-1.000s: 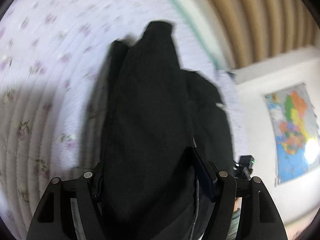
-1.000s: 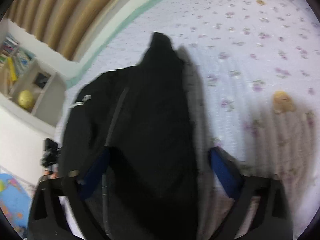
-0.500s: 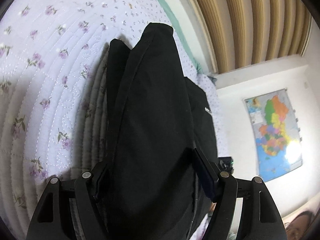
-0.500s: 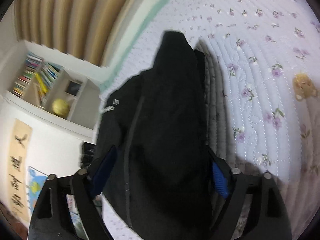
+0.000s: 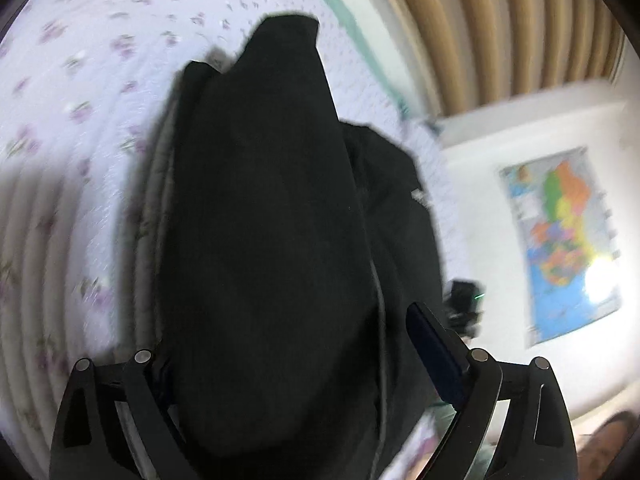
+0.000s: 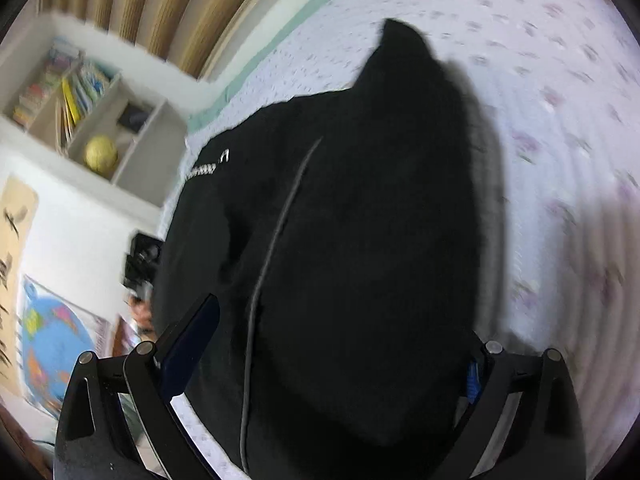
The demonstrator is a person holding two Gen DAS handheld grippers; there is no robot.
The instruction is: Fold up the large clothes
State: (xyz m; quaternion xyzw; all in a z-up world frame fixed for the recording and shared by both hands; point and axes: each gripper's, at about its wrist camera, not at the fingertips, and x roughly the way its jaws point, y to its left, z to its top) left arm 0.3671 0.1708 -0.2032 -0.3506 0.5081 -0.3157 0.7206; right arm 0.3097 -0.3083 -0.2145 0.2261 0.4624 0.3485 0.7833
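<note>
A large black garment [image 5: 260,240] lies bunched on a bed with a lilac flowered quilt [image 5: 80,100]. In the left wrist view a thick fold of it runs between the fingers of my left gripper [image 5: 288,340]. Those jaws are opening. The right pad [image 5: 432,344] stands off the fold, and cloth hides the left pad. The same black garment [image 6: 360,220], with a grey seam and a small white logo, fills my right gripper [image 6: 344,324]. Its jaws are also opening, and its left pad [image 6: 192,340] stands clear of the cloth.
The quilt [image 6: 560,100] stretches away to a green-edged border and tan curtains [image 5: 500,20]. A wall map [image 5: 560,240] and a small black device [image 5: 464,300] are off the bed's side. A white shelf [image 6: 140,168] holds books and a yellow ball [image 6: 101,153].
Both grippers' jaws have spread wider around the black fold, letting go of it. The right wrist view has swung and rolled; both views are now blurred by motion.
</note>
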